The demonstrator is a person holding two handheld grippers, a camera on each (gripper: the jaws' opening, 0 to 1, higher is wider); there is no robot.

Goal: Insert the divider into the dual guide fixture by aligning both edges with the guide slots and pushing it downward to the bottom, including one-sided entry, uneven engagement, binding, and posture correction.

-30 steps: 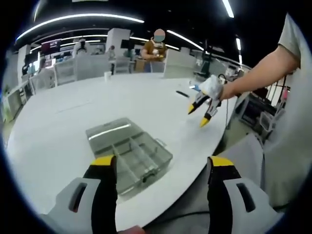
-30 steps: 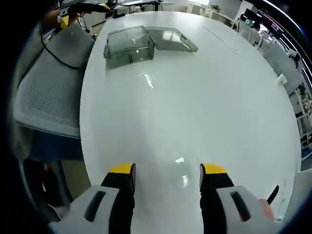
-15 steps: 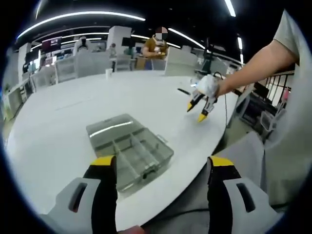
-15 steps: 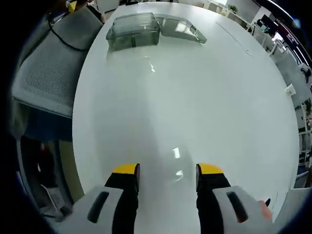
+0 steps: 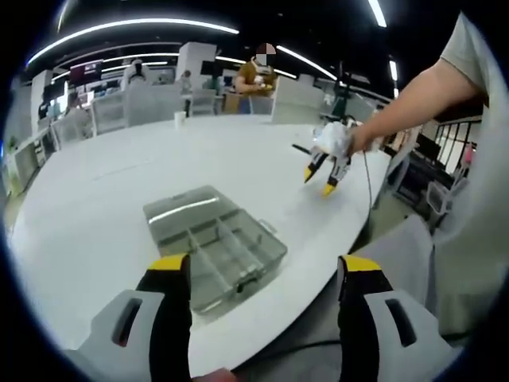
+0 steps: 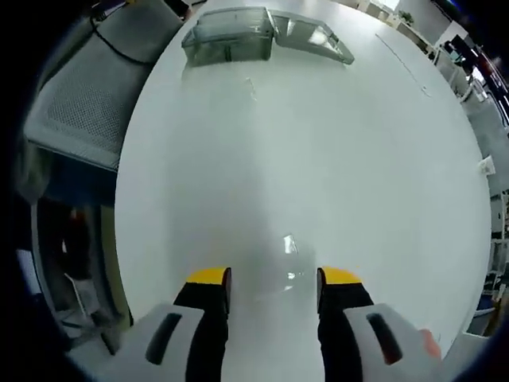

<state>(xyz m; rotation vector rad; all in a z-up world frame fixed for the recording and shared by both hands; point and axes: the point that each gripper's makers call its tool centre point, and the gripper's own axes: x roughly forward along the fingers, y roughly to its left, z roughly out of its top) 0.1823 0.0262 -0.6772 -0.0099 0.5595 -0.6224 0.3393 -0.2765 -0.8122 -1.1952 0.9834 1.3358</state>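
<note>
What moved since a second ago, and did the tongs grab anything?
The right tongs moved farther out over the white table, away from the clear plastic organizer box; in the right gripper view the box has slid up toward the top edge. Nothing was grabbed or let go. The left tongs stayed open near the box, which lies open in the same spot.

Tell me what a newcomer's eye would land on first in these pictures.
The clear compartment box with its lid open, near the edge of the big white table, just beyond the open left tongs. Next, the right tongs, yellow-tipped and empty, held out over the table's far side at the end of the person's outstretched arm.
</note>
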